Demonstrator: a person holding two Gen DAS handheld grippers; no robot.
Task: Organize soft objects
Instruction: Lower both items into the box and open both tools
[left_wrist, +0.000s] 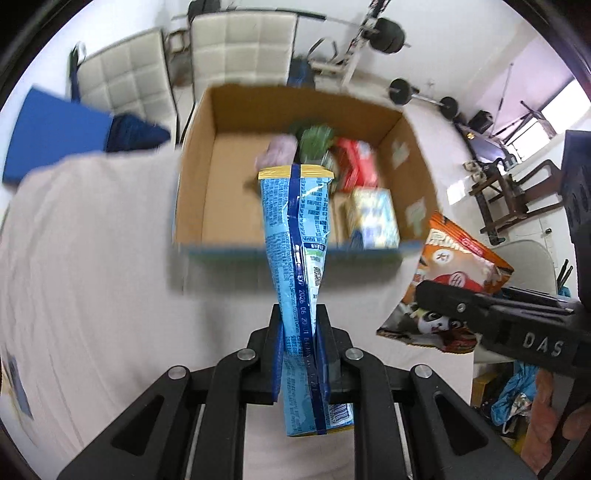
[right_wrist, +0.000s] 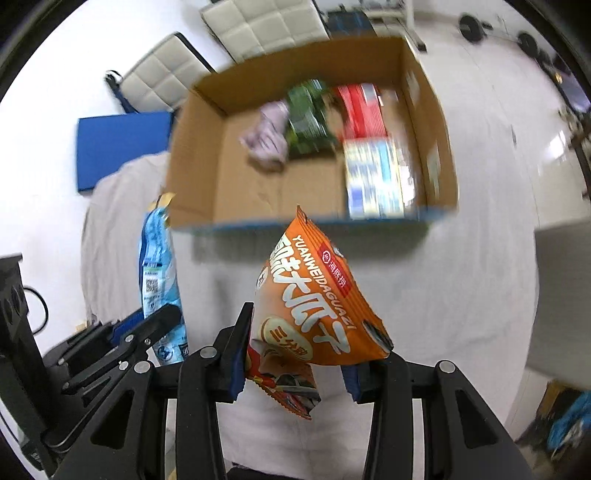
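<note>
Two snack bags aloft, one per gripper, both short of the open cardboard box (left_wrist: 207, 206) on the pale cloth-covered table (left_wrist: 92, 277). Left gripper (left_wrist: 301, 354) clamped narrow on the blue snack bag (left_wrist: 295, 236), held upright by its lower part, yellow top edge toward the box; printed along its dark blue seam, "EXP 2026 06 20". Right gripper (right_wrist: 295, 365) pinching the orange snack bag (right_wrist: 314, 302) at its lower end, bag tilted, one bottom corner dangling beneath the fingers; lettering "YUANWEIDAGUAZI" plus large white Chinese characters and a small red label.

Four items inside the box, all blurred: a pale lilac soft bundle (right_wrist: 267, 136), a green packet (right_wrist: 308, 118), a red pack (right_wrist: 360, 109), a white-and-blue pack (right_wrist: 373, 179).

Left wrist view alone: a cartoon panda on the orange bag's lower face (left_wrist: 432, 321), "DAS" embossed on the right gripper (left_wrist: 443, 299), a barbell (left_wrist: 424, 96) and weight rack behind. Right wrist view alone: a QR code on the blue bag (right_wrist: 159, 273), and the left gripper (right_wrist: 162, 321) seen from the side. Both views: two white quilted chairs (left_wrist: 129, 85) and one blue pad (left_wrist: 55, 136) beyond the table.
</note>
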